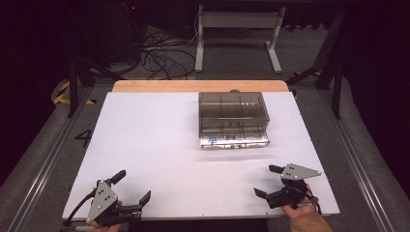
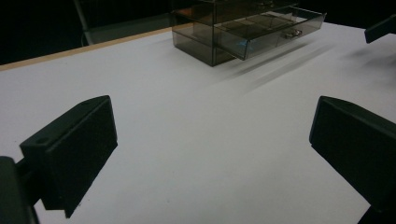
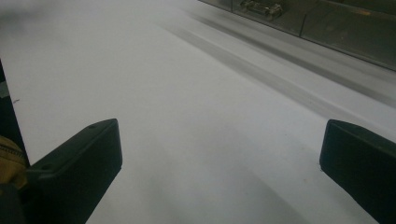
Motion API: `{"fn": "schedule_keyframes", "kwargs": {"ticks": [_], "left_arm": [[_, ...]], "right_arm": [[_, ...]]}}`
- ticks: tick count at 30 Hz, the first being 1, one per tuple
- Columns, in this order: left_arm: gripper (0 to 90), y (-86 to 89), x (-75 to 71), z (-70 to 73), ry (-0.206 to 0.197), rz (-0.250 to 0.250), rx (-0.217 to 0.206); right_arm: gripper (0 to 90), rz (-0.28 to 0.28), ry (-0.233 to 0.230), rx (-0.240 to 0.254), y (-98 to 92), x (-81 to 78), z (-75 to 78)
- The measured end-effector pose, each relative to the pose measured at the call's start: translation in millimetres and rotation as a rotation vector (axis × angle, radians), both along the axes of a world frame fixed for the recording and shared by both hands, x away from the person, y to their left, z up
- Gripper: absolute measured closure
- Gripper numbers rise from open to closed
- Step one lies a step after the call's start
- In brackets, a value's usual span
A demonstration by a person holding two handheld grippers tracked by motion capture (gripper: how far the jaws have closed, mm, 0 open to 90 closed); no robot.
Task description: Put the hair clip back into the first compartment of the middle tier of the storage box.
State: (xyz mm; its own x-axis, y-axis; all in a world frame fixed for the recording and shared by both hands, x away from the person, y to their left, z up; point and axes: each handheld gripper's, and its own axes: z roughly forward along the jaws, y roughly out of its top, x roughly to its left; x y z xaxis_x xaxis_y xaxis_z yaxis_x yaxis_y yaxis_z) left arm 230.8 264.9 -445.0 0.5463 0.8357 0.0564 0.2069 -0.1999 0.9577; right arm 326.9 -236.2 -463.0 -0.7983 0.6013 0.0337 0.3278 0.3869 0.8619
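Note:
A smoky clear plastic drawer box (image 1: 233,118) stands on the white table top (image 1: 154,145) right of centre, toward the back; its bottom drawer (image 1: 234,142) is pulled out a little toward me. The box (image 2: 243,28) is far ahead in the left gripper view, and the drawer front with its metal handle (image 3: 261,7) is at the top of the right gripper view. My left gripper (image 1: 131,185) rests open at the front left corner, nothing between its jaws. My right gripper (image 1: 268,181) sits open at the front right, also empty, well short of the box.
A wooden strip (image 1: 200,86) edges the table's far side. Beyond it stand a grey metal frame (image 1: 237,34) and loose cables (image 1: 159,53) on the floor. Wide bare white surface lies between both grippers and the box.

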Motion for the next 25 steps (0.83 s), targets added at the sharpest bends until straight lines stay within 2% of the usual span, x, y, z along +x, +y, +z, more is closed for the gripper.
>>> {"fn": "schedule_keyframes", "kwargs": {"ticks": [9, 15, 25], "left_arm": [[1.6, -0.7, 0.1, -0.2, 0.000, 0.000, 0.003], [1.6, -1.0, -0.6, 0.2, -0.003, 0.001, 0.007], [1.6, -0.9, -0.6, 0.3, -0.002, -0.002, -0.006]], "right_arm": [[0.0, 0.012, -0.011, -0.012, 4.8, 3.7, 0.7], [0.0, 0.011, -0.017, 0.007, 3.4, 3.0, 1.4], [0.1, 0.021, -0.030, 0.009, 5.5, 1.3, 2.4]]}}
